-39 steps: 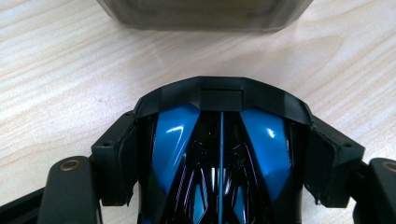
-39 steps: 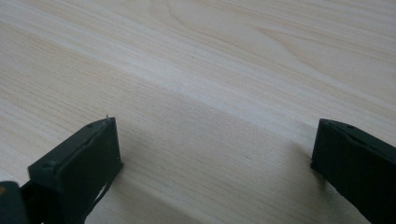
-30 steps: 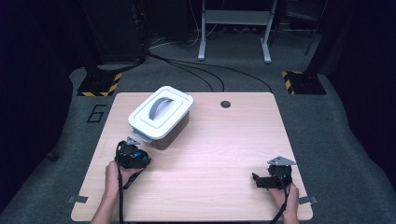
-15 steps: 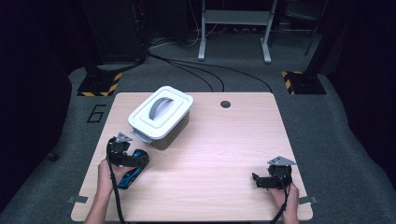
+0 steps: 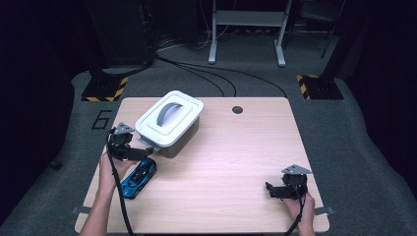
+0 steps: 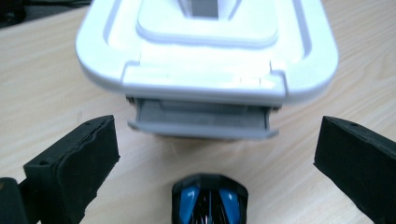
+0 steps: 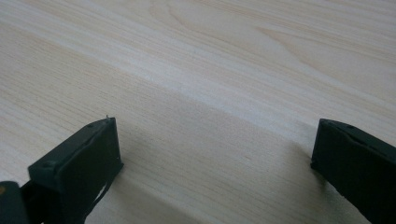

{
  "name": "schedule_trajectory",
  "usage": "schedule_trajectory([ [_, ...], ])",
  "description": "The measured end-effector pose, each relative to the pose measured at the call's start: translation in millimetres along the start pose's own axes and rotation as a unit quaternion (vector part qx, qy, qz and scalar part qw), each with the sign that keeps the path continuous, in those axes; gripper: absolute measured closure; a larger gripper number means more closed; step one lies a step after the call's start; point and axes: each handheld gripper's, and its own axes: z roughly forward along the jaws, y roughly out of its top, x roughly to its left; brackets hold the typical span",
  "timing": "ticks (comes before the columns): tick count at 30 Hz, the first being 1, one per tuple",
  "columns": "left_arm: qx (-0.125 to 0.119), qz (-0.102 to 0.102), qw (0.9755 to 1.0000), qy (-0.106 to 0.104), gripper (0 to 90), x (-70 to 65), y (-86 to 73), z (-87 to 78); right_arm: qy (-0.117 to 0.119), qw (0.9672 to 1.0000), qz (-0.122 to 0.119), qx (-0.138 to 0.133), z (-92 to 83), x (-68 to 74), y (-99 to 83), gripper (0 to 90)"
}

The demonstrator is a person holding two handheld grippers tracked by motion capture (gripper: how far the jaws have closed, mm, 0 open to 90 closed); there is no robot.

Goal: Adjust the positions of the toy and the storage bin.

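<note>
Released: small glossy blue toy car (image 5: 138,177), near bench's left edge; my left gripper (image 5: 129,150) lifted clear, jaws just opened wide, empty, facing white lidded plastic box (image 5: 169,123); right gripper (image 5: 275,190) open.

Blue-and-black toy car (image 5: 138,177) lay flat on table at lower left of frame, nose toward upper right. White lidded box (image 5: 169,121), grey handle, sat closed just above car.

Large digit 6 on the grey floor mat (image 5: 74,142), left of the table (image 5: 255,147)
</note>
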Motion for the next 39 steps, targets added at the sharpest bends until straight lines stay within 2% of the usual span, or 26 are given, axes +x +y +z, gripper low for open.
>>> schedule_trajectory([
  [1, 0.000, 0.000, 1.0000, 0.000, 0.0, 0.0, 0.0, 0.0, 0.000, 1.0000, 0.000, 0.000, 0.0, 0.0, 0.0, 0.3],
  [2, -0.007, 0.004, 1.0000, -0.001, 0.0, 0.3, 7.1, 1.9, 0.000, 1.0000, 0.000, 0.000, 0.0, 0.0, 0.0, 0.3],
  [5, -0.007, 0.009, 0.9999, -0.002, 0.0, 1.3, 16.8, 5.5, 0.000, 1.0000, 0.000, 0.000, 0.0, 0.0, 0.0, 0.3],
  [12, -0.016, 0.011, 0.9998, -0.004, 0.0, 3.2, 33.0, 15.6, 0.000, 1.0000, 0.000, 0.000, 0.0, 0.0, 0.0, 0.3],
  [13, -0.015, 0.017, 0.9997, -0.004, 0.1, 4.4, 39.1, 19.6, 0.000, 1.0000, 0.000, 0.000, 0.1, -0.1, 0.0, 0.3],
  [18, -0.016, 0.018, 0.9997, -0.005, 0.2, 5.1, 48.4, 27.2, 0.000, 1.0000, 0.000, 0.000, 0.0, -0.1, 0.0, 0.3],
  [20, -0.013, 0.026, 0.9996, -0.007, 0.6, 5.4, 54.9, 34.0, 0.001, 1.0000, 0.000, 0.000, 0.1, -0.1, 0.0, 0.4],
  [25, -0.017, 0.032, 0.9994, 0.000, 2.3, 5.4, 64.5, 43.5, 0.001, 1.0000, -0.001, 0.000, 0.0, -0.1, 0.0, 0.4],
  [28, -0.007, 0.036, 0.9993, -0.005, 4.1, 6.8, 68.3, 48.6, 0.001, 1.0000, -0.001, 0.000, 0.0, -0.1, 0.0, 0.5],
  [32, -0.014, 0.037, 0.9992, 0.001, 15.6, 7.3, 75.2, 57.4, 0.001, 1.0000, -0.001, 0.000, 0.0, -0.1, 0.0, 0.5],
  [33, -0.010, 0.046, 0.9989, 0.005, 16.6, 7.3, 76.5, 58.2, 0.001, 1.0000, -0.001, 0.000, 0.0, -0.1, 0.0, 0.5],
  [34, -0.010, 0.046, 0.9989, 0.005, 18.8, 7.3, 76.5, 58.2, 0.001, 1.0000, -0.001, 0.000, 0.0, -0.1, 0.0, 0.5],
  [36, -0.014, 0.049, 0.9986, 0.008, 29.5, 5.7, 78.0, 61.5, 0.001, 1.0000, -0.001, 0.000, 0.0, -0.1, 0.0, 0.5],
  [37, -0.010, 0.055, 0.9984, 0.005, 30.9, 6.1, 78.8, 64.8, 0.001, 1.0000, -0.001, 0.000, 0.0, -0.1, 0.0, 0.5],
  [38, -0.011, 0.052, 0.9986, 0.005, 33.7, 6.7, 78.7, 67.5, 0.001, 1.0000, -0.001, 0.000, 0.0, -0.1, 0.0, 0.5],
  [39, -0.009, 0.041, 0.9991, 0.002, 36.5, 7.7, 79.1, 70.8, 0.001, 1.0000, -0.001, 0.000, 0.0, -0.1, 0.0, 0.5],
])
